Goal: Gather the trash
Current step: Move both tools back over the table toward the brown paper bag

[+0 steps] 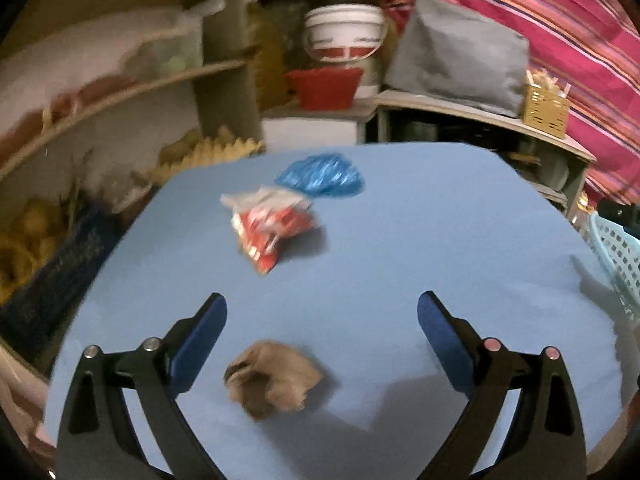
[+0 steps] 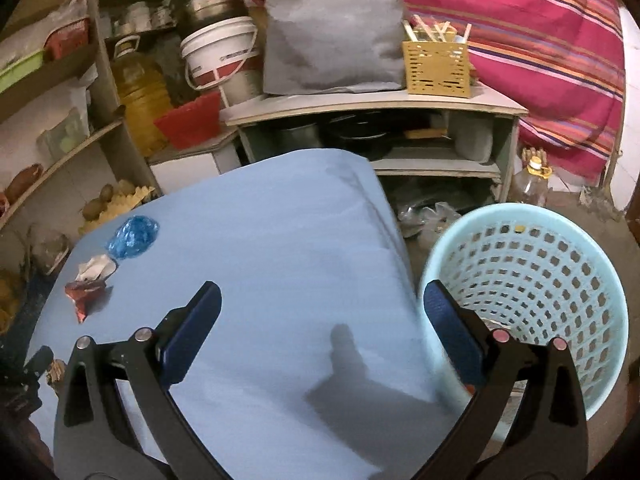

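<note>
A crumpled brown paper ball (image 1: 272, 384) lies on the blue table (image 1: 400, 248), between and just below the open jaws of my left gripper (image 1: 322, 306). Farther off lie a red and white wrapper (image 1: 272, 226) and a crumpled blue plastic bag (image 1: 320, 176). In the right wrist view the wrapper (image 2: 90, 284) and blue bag (image 2: 134, 237) lie at the table's far left. My right gripper (image 2: 322, 294) is open and empty above the table's (image 2: 280, 240) right edge, beside the light blue perforated basket (image 2: 532, 300) on the floor.
The basket's rim (image 1: 616, 252) shows at the right in the left wrist view. Behind the table stand shelves (image 2: 380, 116) with a grey bag, a yellow holder (image 2: 438, 64), a white bucket (image 2: 218, 54) and a red tub. A striped red cloth hangs at the right.
</note>
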`<state>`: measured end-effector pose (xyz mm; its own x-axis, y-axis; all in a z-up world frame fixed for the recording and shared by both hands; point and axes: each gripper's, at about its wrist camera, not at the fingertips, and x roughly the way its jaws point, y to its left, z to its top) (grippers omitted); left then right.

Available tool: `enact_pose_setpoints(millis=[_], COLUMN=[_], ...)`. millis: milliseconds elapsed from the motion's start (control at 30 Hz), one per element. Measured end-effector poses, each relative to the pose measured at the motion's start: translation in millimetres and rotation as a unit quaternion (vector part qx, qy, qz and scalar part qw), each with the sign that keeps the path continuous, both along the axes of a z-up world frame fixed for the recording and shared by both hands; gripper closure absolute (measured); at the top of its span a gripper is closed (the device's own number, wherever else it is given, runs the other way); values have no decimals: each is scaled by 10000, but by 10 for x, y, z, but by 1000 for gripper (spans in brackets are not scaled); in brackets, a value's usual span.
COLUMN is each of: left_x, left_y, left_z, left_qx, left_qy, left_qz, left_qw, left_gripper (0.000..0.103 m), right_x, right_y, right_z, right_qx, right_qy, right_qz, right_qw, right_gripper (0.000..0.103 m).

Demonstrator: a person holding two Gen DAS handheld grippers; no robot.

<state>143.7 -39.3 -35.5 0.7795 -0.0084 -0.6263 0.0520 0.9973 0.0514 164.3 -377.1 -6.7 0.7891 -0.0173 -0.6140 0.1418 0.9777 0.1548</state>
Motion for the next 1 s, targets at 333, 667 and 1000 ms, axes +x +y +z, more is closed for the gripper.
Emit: enact_pose_setpoints(millis=[333, 667, 1000], left_x=[77, 170, 267], left_y=[285, 360, 394], left_z=[-372, -464, -347], left_qx=[-177, -594, -382], left_qy=[609, 972, 957], left_qz=[44, -119, -288], left_qw=[9980, 9934, 9943], left_gripper=[9, 31, 48], right_x=[132, 326, 451], right_y=[665, 1031, 1278], right_z=[14, -66, -53], right_qx=[-963, -961, -923], right_qy=[-78, 99, 105], right_qz=[120, 513, 688], right_qw=[9952, 9940, 9933], right_gripper=[4, 4, 4])
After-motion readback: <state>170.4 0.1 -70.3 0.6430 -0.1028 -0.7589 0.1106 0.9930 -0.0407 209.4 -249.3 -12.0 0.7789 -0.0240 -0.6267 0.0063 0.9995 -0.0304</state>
